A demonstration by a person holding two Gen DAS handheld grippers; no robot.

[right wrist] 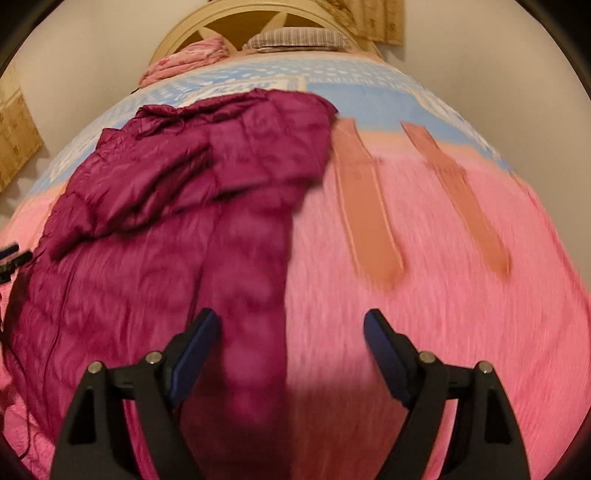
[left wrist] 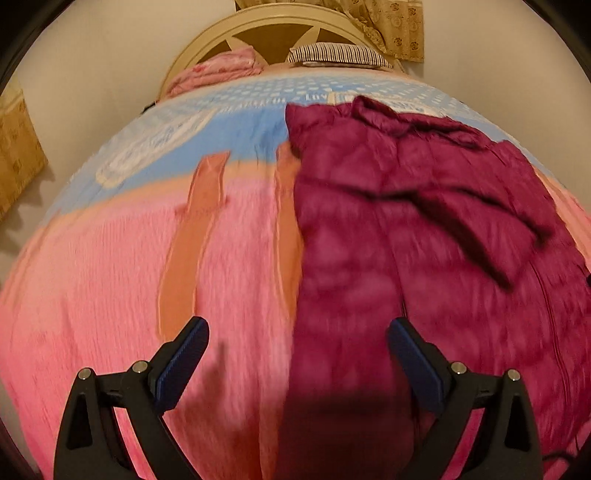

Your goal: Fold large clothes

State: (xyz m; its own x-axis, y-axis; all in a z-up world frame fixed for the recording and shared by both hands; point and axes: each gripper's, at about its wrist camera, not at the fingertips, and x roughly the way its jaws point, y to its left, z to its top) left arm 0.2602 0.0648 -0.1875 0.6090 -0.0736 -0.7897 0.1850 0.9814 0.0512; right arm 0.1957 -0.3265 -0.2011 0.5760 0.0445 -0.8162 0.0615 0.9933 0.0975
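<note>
Magenta quilted coat (left wrist: 424,229) lies spread lengthwise on the bed (left wrist: 92,277), over the pink part of the bedspread with its top reaching the blue band near the headboard (left wrist: 258,29). One sleeve (left wrist: 480,221) is already laid diagonally across the body. We hold both grippers above the near hem: the left gripper (left wrist: 297,339) has its jaws wide apart and empty, straddling the coat's left edge, and the right gripper (right wrist: 291,332) is equally wide and empty over the right edge. Both views are blurred, so fine seams are hard to read. To do this step well, we judge that each gripper should come down squarely on its own hem corner, pinch through all the padded layers, and lift both corners together. Puffy fabric slips, so we should bite deep and keep the hem taut between our hands. The zipper line (left wrist: 554,314) is a useful guide for symmetry.
</note>
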